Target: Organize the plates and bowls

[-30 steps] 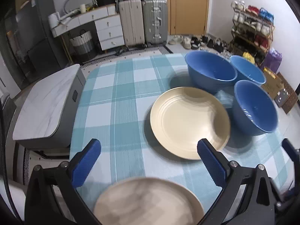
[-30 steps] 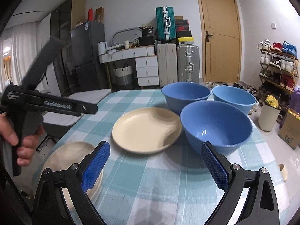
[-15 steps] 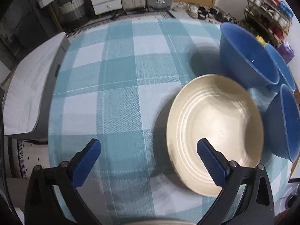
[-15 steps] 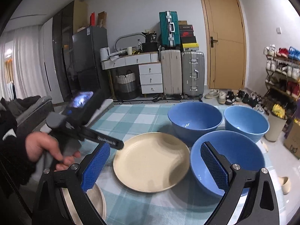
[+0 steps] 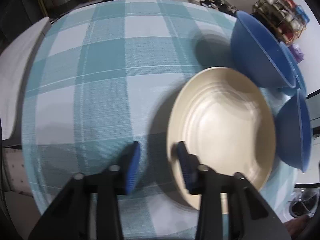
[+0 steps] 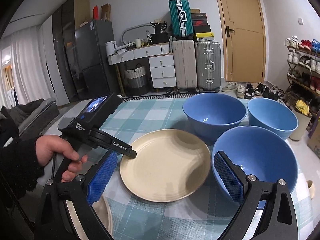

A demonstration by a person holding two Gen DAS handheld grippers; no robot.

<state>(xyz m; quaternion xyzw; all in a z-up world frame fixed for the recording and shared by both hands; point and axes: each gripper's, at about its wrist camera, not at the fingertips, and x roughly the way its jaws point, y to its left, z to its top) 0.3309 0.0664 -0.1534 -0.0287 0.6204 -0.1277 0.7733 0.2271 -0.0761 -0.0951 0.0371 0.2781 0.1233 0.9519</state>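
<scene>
A cream plate (image 5: 220, 132) (image 6: 166, 166) lies on the checked tablecloth (image 5: 104, 92), with three blue bowls (image 6: 214, 110) (image 6: 272, 116) (image 6: 254, 160) to its right. My left gripper (image 5: 159, 147) (image 6: 130, 152) points steeply down at the plate's left rim. Its jaws are closing with the rim between them: one pad is over the plate's inside, the other is outside with a gap still showing. My right gripper (image 6: 165, 156) stands open above the plate's near side, holding nothing. A second cream plate (image 6: 102, 216) lies at the near left, partly hidden by the right gripper.
A grey marble-topped unit (image 5: 14, 76) stands by the table's left edge. Suitcases (image 6: 196, 66), white drawers (image 6: 162, 70) and a door (image 6: 242, 30) are at the back, with a shoe rack (image 6: 304, 70) on the right. A person's hand (image 6: 60, 152) holds the left gripper.
The left gripper dropped and tilted down onto the middle plate's left rim, and its jaws went from wide to narrow. The near plate left its view. The right gripper shifted a little toward the bowls.
</scene>
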